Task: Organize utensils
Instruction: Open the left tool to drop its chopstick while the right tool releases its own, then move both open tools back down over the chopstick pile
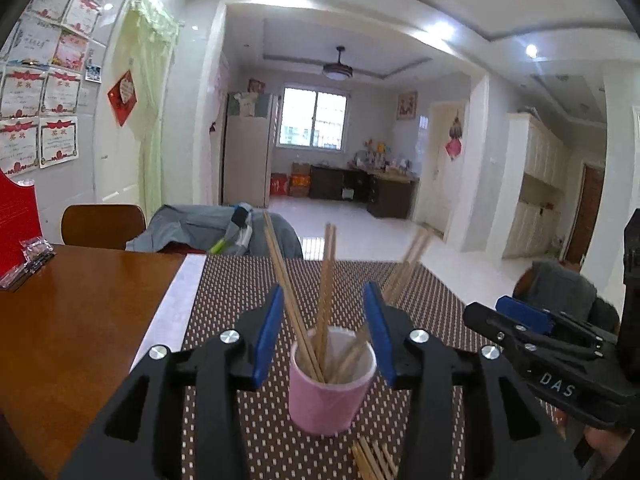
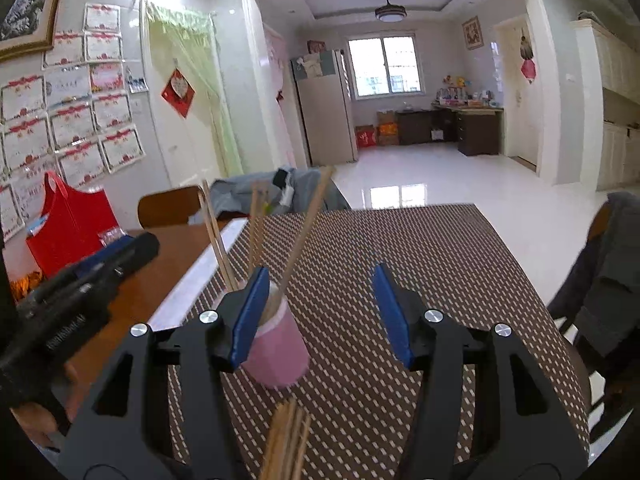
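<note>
A pink cup (image 1: 328, 396) stands on the dotted brown mat (image 1: 232, 288) and holds several wooden chopsticks (image 1: 330, 264) that lean out in different directions. My left gripper (image 1: 324, 320) hovers just above the cup, open, with the chopsticks rising between its blue pads (image 1: 268, 336) but not pressed by them. In the right wrist view the same cup (image 2: 280, 356) sits partly behind the left finger of my right gripper (image 2: 322, 312), which is open and holds nothing. Loose chopsticks (image 2: 288, 440) lie on the mat close to me.
The mat covers part of a brown wooden table (image 1: 80, 320). A red bag (image 2: 72, 232) and a small packet (image 1: 36, 250) sit at the table's left. A wooden chair (image 1: 102, 226) and chairs draped with grey clothing (image 1: 192, 228) (image 2: 600, 280) ring the table.
</note>
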Tool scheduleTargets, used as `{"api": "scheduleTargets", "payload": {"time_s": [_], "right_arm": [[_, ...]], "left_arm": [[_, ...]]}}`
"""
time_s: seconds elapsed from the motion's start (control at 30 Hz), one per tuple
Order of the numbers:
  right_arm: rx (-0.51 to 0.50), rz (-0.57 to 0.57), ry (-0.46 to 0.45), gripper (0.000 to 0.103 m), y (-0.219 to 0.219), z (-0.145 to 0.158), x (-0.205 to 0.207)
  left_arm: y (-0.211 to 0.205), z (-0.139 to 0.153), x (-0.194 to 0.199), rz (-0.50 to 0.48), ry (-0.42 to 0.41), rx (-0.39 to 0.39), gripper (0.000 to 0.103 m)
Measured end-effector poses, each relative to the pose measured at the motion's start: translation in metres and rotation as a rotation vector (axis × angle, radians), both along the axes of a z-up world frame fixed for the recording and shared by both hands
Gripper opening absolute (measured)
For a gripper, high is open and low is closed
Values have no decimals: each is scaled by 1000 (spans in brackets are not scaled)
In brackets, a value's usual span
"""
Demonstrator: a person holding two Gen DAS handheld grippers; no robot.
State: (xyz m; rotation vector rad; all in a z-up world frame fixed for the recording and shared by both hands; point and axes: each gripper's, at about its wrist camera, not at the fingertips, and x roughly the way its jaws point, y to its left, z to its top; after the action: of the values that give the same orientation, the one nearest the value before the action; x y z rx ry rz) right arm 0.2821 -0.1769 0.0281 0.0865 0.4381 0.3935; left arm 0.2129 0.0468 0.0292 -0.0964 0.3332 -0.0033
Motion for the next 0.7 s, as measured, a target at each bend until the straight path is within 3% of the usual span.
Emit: {"api": "scheduleTargets", "payload": {"time_s": [0.2, 0.3, 0.57, 0.7], "right_arm": [[-52, 1, 64, 54, -9, -27, -15], [-102, 17, 105, 55, -8, -43, -23], [-169, 21, 210, 57, -17, -86, -35], [-182, 23, 248, 58, -26, -99, -41]], "left_arm": [[-16, -18, -15, -60, 95, 19, 42], [-23, -34, -20, -92, 185, 54, 49], [-36, -97, -23, -181, 476, 70, 49], [-40, -122, -23, -194, 556, 77, 49]]}}
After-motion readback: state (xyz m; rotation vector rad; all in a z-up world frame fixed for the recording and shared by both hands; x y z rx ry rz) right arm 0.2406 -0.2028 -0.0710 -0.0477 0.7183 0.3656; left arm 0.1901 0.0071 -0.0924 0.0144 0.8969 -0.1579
